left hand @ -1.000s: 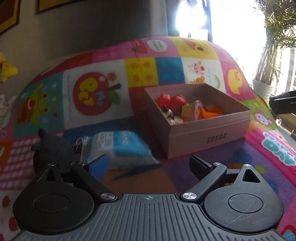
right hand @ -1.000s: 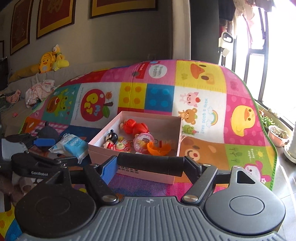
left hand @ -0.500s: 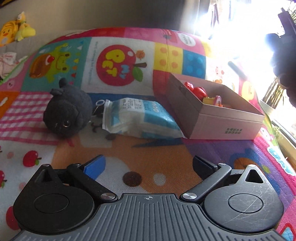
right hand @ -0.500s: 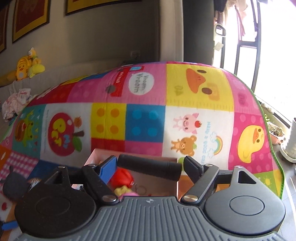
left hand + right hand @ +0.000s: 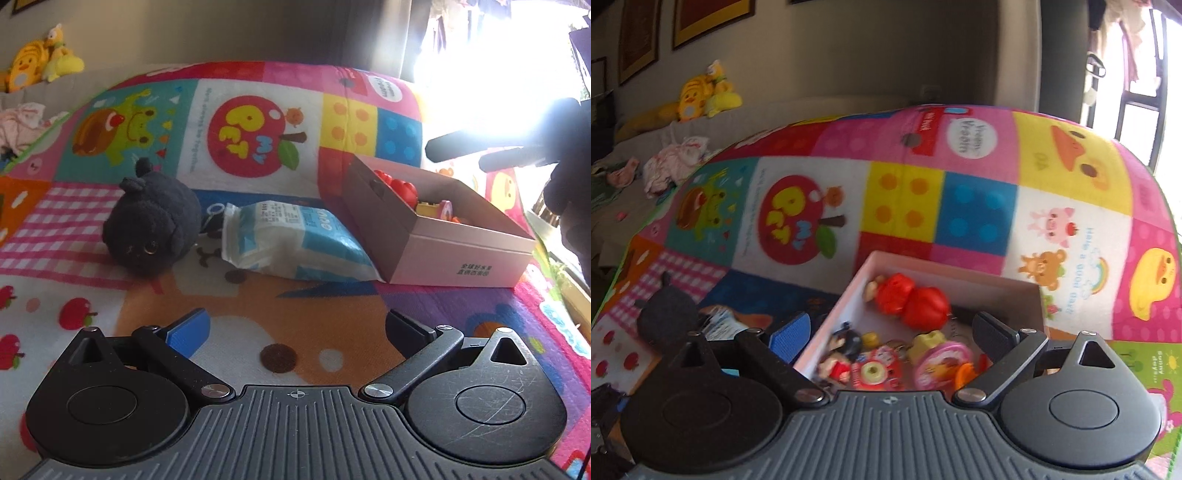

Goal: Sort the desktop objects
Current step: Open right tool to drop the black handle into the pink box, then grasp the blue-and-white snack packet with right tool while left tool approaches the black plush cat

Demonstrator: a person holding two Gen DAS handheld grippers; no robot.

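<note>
A pink cardboard box (image 5: 458,254) sits on the colourful play mat, holding red toys (image 5: 912,299), a small figure and other trinkets. A black plush cat (image 5: 151,229) and a blue-white tissue pack (image 5: 295,240) lie left of the box. My left gripper (image 5: 295,332) is open and empty, low over the mat in front of the tissue pack. My right gripper (image 5: 890,332) is open and empty above the box; in the left wrist view its dark fingers (image 5: 461,146) show against the window glare.
The play mat (image 5: 905,199) covers the whole surface. Yellow plush toys (image 5: 701,96) and clothes (image 5: 676,166) lie on a sofa at the back left. A bright window is at the right.
My right gripper let go of the black cylinder it held and now stands open over the box. My left gripper pulled back and left, bringing the plush cat into full view.
</note>
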